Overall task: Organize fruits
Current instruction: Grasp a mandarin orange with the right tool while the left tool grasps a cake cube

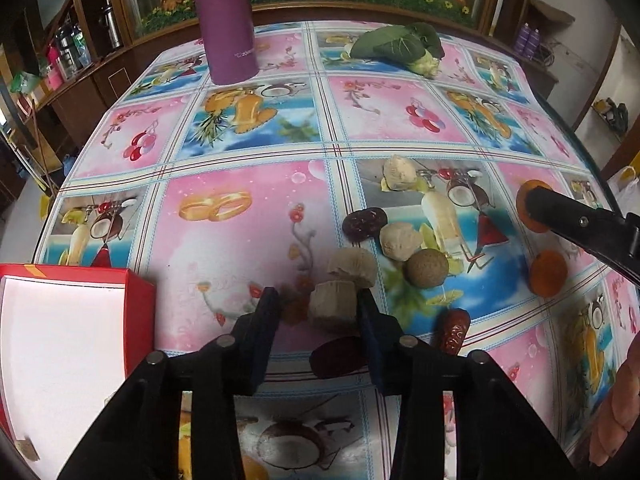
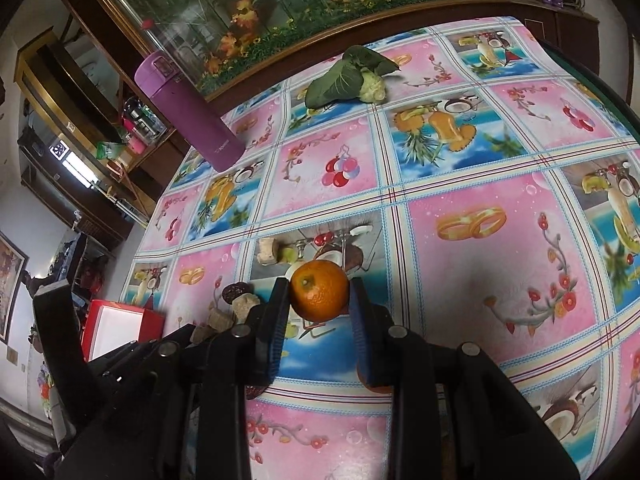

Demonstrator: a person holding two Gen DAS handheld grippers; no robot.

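Note:
My left gripper (image 1: 316, 296) stands open low over the table, its fingers on either side of a beige fruit chunk (image 1: 332, 308). The chunk touches the right finger, and a gap shows at the left one. My right gripper (image 2: 319, 285) is shut on an orange (image 2: 319, 298); in the left wrist view one of its fingers (image 1: 560, 212) covers part of that orange (image 1: 526, 208). A second orange (image 1: 548, 274) lies on the cloth. Several beige chunks (image 1: 400, 240), a brown round fruit (image 1: 426, 268) and dark red dates (image 1: 364, 222) lie scattered nearby.
A red box with a white inside (image 1: 60, 360) sits at the table's near left corner. A purple flask (image 1: 228, 20) and a leafy vegetable (image 1: 400, 46) stand at the far side. A hand (image 1: 616, 400) shows at the right edge. A cabinet runs behind the table.

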